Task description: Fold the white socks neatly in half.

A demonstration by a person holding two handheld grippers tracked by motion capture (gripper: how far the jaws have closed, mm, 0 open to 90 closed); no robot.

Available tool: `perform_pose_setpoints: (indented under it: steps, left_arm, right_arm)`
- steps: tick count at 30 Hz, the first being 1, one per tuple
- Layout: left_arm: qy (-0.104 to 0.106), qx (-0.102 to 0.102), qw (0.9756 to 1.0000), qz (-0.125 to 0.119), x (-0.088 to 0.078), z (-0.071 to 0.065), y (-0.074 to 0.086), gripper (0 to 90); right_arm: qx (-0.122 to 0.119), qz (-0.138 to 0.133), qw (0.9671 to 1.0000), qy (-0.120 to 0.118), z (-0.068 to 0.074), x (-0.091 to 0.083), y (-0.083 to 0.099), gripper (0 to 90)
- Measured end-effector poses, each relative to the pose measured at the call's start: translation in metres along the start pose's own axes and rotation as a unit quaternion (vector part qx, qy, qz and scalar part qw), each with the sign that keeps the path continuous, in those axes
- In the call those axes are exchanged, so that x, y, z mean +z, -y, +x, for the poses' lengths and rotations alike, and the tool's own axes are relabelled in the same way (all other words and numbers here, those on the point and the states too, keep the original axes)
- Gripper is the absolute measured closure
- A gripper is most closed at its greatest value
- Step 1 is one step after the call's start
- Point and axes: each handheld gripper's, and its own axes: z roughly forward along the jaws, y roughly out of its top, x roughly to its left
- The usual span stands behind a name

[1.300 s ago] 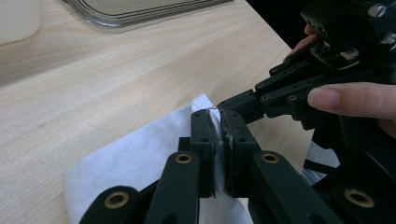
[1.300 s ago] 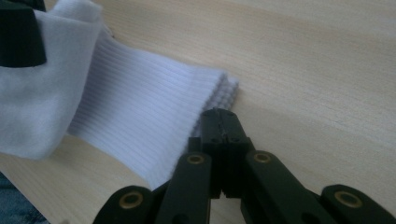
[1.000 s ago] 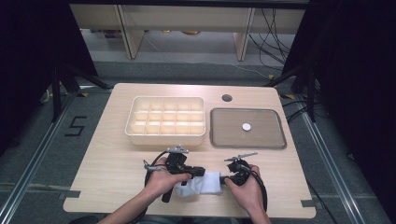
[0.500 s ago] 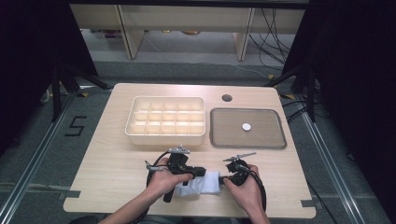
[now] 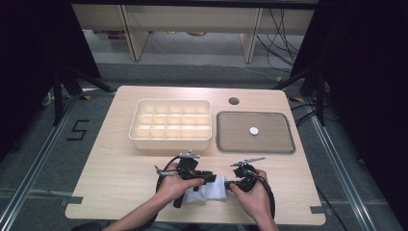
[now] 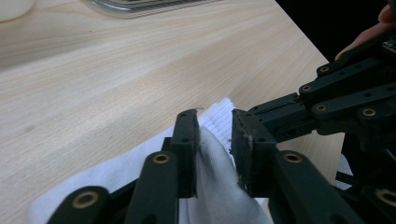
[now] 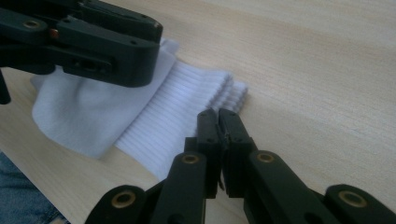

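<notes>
A white sock (image 5: 209,191) lies crumpled near the table's front edge, between my two grippers. My left gripper (image 5: 211,179) reaches over it from the left. In the left gripper view its jaws (image 6: 215,126) have just been opening and stand apart around a raised fold of the sock (image 6: 212,182), with a gap at the right pad. My right gripper (image 5: 234,184) sits at the sock's right end. In the right gripper view its jaws (image 7: 218,116) are pressed together at the ribbed cuff (image 7: 187,107).
A cream compartment box (image 5: 171,124) stands at the back left. Beside it is a grey tray (image 5: 231,137) holding a small white disc (image 5: 253,130). A round hole (image 5: 234,101) is in the tabletop behind the tray. The front edge lies just under both hands.
My left gripper has shifted slightly to the right over the sock. The right hand and its gripper have stayed where they were.
</notes>
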Motion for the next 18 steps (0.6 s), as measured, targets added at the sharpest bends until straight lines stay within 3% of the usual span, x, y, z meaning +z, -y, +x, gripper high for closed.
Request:
perform_pose_setpoints:
  steps: [1,3,6,10,11,12,16,18]
  left_arm:
    - [0.002,0.002,1.0000,0.000,0.000,0.000,-0.001,66.1]
    - [0.004,0.006,0.9999,-0.009,-0.005,-0.001,-0.005,62.8]
    - [0.006,0.013,0.9997,-0.020,-0.015,-0.003,-0.012,60.0]
    - [0.006,0.024,0.9994,-0.025,-0.030,-0.009,-0.014,62.7]
    - [0.008,0.030,0.9994,-0.018,-0.033,-0.009,-0.012,66.2]
    - [0.001,0.034,0.9993,-0.014,-0.034,-0.011,-0.010,69.1]
    - [0.010,0.047,0.9984,0.029,-0.028,-0.013,0.002,77.7]
    - [0.016,0.047,0.9981,0.037,-0.024,-0.013,0.005,80.1]
  right_arm:
    - [-0.011,-0.004,0.9999,0.002,-0.001,0.000,0.000,87.5]
    - [0.001,-0.002,1.0000,-0.002,0.000,-0.003,0.000,87.2]
    - [-0.004,-0.011,0.9999,0.001,0.000,-0.007,0.000,86.7]
    - [0.001,-0.014,0.9999,0.007,0.000,-0.015,0.000,86.4]
    - [-0.011,-0.016,0.9998,0.008,-0.002,-0.017,0.000,86.5]
    - [0.001,-0.018,0.9998,0.003,-0.001,-0.020,0.001,86.5]
    - [-0.006,-0.025,0.9996,0.011,0.000,-0.027,0.003,86.6]
    - [0.005,-0.022,0.9997,-0.003,0.002,-0.029,0.003,86.6]
